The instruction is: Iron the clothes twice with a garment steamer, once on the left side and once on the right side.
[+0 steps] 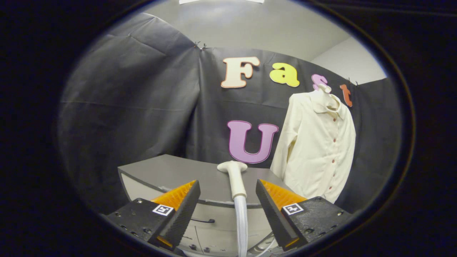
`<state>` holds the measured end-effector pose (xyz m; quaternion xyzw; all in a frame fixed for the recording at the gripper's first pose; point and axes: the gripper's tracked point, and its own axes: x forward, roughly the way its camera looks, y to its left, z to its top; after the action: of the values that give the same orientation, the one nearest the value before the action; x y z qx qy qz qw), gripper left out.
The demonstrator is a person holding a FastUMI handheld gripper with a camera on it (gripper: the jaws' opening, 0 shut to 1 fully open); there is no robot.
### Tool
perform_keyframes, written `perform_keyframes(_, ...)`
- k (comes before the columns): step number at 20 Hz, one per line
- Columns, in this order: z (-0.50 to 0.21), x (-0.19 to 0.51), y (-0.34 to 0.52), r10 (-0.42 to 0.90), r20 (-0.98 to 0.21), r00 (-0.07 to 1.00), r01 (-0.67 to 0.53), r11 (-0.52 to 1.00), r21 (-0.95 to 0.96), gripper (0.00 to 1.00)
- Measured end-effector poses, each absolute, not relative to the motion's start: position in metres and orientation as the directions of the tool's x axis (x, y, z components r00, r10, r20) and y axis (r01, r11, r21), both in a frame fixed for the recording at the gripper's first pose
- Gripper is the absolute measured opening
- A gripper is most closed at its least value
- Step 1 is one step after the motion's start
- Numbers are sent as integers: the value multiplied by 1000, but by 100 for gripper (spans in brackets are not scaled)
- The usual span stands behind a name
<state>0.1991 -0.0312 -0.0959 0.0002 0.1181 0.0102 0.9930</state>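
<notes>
A cream button-up shirt [319,142] hangs on a hanger against the black booth wall, beyond and to the right of my fingers. The white garment steamer head [234,176] lies on a grey table [171,173], its handle reaching over the table's front edge and its pale hose [241,225] dropping down between my fingers. My gripper [228,200] is open, one finger on each side of the steamer handle, with gaps to both; neither finger touches it.
The grey table has a rounded front edge with a lighter cabinet face [210,228] below it. Black cloth walls close in the booth behind and to the left. The shirt hangs just past the table's right end.
</notes>
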Motion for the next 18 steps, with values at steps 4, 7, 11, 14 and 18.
perform_keyframes(4,-116,224,-32,40,-283,958,-35,999,22,95)
perform_keyframes(7,-125,241,-37,35,-304,952,-27,999,31,95)
perform_keyframes(11,-133,263,-44,24,-311,950,-31,999,-19,95)
perform_keyframes(14,-148,278,-40,50,-358,932,-54,999,-2,95)
perform_keyframes(18,-174,297,-36,92,-470,878,-93,995,22,88)
